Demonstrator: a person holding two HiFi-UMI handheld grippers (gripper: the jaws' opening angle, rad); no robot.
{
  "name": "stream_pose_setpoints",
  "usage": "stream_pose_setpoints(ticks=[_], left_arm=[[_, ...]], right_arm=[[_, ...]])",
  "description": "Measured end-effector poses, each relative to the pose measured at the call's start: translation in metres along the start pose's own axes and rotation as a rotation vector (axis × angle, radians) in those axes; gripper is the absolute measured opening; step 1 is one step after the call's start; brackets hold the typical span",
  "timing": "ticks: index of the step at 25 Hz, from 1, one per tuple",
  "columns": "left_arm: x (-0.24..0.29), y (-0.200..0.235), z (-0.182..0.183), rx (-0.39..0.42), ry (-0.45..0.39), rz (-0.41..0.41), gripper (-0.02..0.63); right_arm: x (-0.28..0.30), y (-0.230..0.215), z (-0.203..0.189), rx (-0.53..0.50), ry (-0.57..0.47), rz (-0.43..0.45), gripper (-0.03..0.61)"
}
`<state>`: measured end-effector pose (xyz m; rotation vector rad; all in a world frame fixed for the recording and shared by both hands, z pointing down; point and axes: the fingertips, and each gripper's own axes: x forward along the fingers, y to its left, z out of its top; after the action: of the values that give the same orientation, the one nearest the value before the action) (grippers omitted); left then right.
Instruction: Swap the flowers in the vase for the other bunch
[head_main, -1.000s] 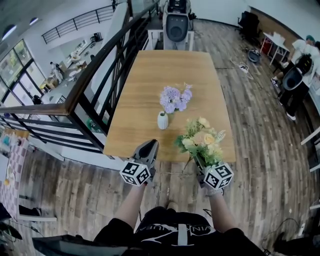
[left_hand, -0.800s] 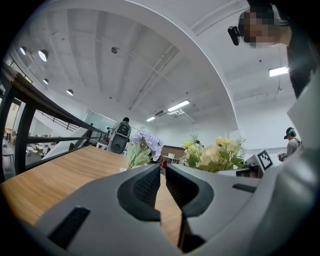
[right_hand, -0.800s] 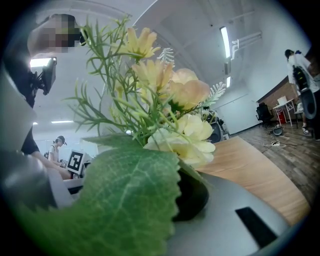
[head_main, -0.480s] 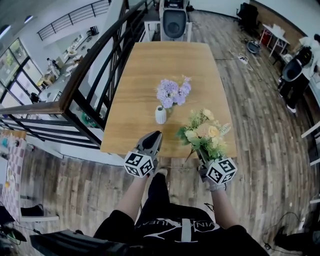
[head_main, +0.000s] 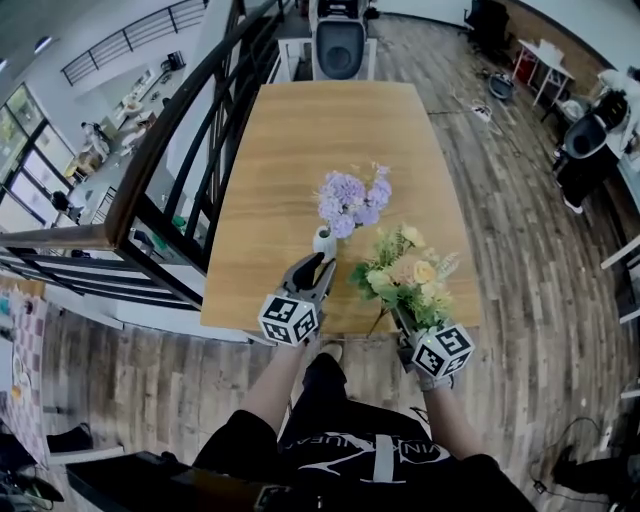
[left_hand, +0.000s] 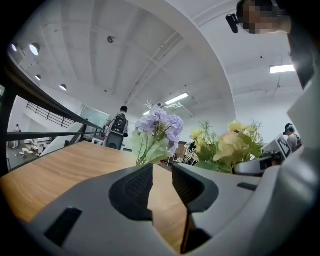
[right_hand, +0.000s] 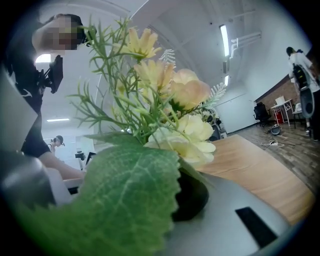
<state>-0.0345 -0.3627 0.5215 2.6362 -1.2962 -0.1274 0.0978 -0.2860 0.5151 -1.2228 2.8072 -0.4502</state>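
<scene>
A small white vase (head_main: 324, 241) stands on the wooden table (head_main: 330, 130) with purple flowers (head_main: 350, 198) in it. My left gripper (head_main: 314, 266) points level at the vase from the near side. Its jaws have just been opening and stand apart with nothing between them; only table shows in the gap. In the left gripper view (left_hand: 161, 181) the purple flowers (left_hand: 160, 122) rise straight ahead. My right gripper (head_main: 402, 318) is shut on the stems of the yellow bunch (head_main: 405, 275), right of the vase. A big leaf (right_hand: 125, 200) hides its jaws in the right gripper view.
A black railing (head_main: 170, 150) runs along the table's left side. A grey machine (head_main: 340, 45) stands at the table's far end. People and desks (head_main: 590, 140) are at the far right on the plank floor. The table's near edge (head_main: 330, 328) lies under both grippers.
My left gripper has moved forward over the table edge up to the vase, and its jaws have parted. The right gripper has carried the yellow bunch slightly forward.
</scene>
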Motion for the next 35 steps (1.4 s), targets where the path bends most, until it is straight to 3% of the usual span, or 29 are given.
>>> stream_pose_setpoints(ticks=[6,19,32,35], left_arm=[[0.024,0.027,-0.001,-0.002,0.001,-0.013,0.137],[0.063,0.042,-0.012,0.087,0.055,-0.039,0.179],[0.079,0.048,-0.015,0.114,0.059,-0.016,0.176],[0.079,0.050,-0.014,0.125,0.053,-0.001,0.145]], right_arm=[[0.017,-0.006,-0.005,0.011,-0.002,-0.025,0.058],[0.032,-0.017,0.000,0.002,-0.007,-0.038,0.058],[0.032,-0.025,0.005,0.002,-0.021,-0.053,0.058],[0.031,-0.027,0.004,0.009,-0.023,-0.058,0.058]])
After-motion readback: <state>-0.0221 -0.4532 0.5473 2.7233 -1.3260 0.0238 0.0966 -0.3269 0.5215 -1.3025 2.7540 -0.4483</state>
